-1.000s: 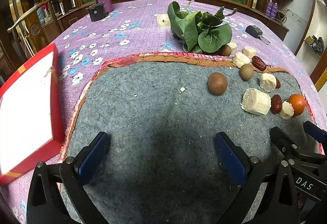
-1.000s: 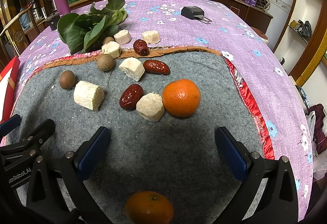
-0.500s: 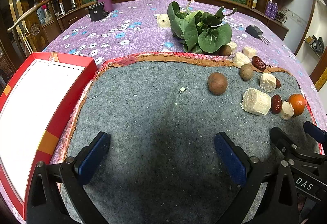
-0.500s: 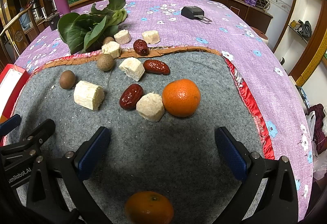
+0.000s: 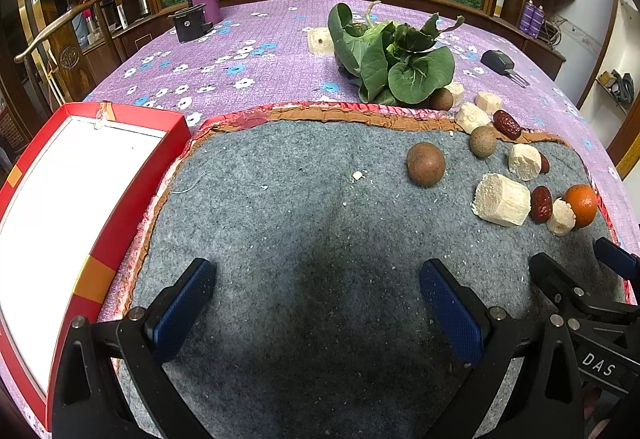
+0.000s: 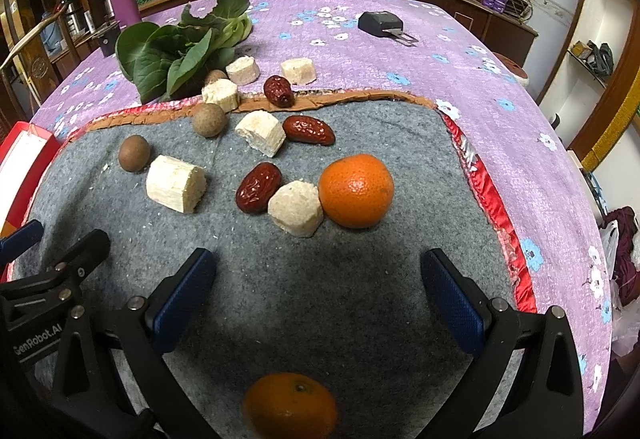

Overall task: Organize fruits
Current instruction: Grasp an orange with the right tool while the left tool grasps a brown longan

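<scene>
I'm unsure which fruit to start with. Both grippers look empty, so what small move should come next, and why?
Probably ease the right gripper forward and close on the orange. Its jaws stand open and empty, and that orange lies just ahead of them on the grey mat. The red tray waits beside the open left gripper.

Both wrist views look low across the shared grey mat [image 5: 304, 223].
</scene>
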Demonstrator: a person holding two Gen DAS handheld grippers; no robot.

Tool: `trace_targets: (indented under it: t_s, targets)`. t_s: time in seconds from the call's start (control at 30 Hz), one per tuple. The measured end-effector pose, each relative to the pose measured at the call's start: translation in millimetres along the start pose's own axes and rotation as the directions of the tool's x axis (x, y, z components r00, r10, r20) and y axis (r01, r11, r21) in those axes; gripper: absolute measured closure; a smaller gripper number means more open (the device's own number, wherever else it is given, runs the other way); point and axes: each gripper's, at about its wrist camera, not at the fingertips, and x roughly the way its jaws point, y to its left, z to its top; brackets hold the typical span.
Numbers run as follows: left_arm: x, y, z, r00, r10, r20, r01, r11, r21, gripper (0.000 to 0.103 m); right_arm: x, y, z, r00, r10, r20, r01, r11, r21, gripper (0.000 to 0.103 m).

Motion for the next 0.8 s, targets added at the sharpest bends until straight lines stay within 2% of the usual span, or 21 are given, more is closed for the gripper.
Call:
trace_targets:
  t_s: [0.17,0.33,0.43,0.57,0.7,0.8]
  targets:
    - [0,0,1,1.0,-0.005,-0.014,0.005,1.0,0.005,0.001,-1,-1,0,1.0,0.013,-0.007,-0.013,1.0,-0.011,0.0]
    - [8,2,16,0.989,-0.038,-0.143,0.047,0.997,0.056,0.0,-11,-7,-1,0.999,0.049,-0.011,-0.049,0.999,-0.004,0.0]
    - [6,2,13,0.991,-0.04,-0.126,0.047,0.997,0.059,0.0,-29,-19,-7,0.997,0.074,0.018,-0.074,0.997,0.013,0.0]
    - [4,3,10,0.993,-0.047,-0.107,0.054,0.996,0.065,0.0,-45,-37,-12,0.997,0.051,0.056,-0.052,0.999,0.014,0.0]
    - [6,4,18,0.987,-0.058,-0.152,0.069,0.996,0.064,0.001,-46,-46,-3,0.997,0.044,0.065,-0.044,0.999,0.005,0.0]
    - [-7,6,26,0.993,-0.047,-0.111,0.055,0.996,0.072,0.001,-39,-50,7,0.997,0.056,0.054,-0.055,0.998,-0.014,0.0]
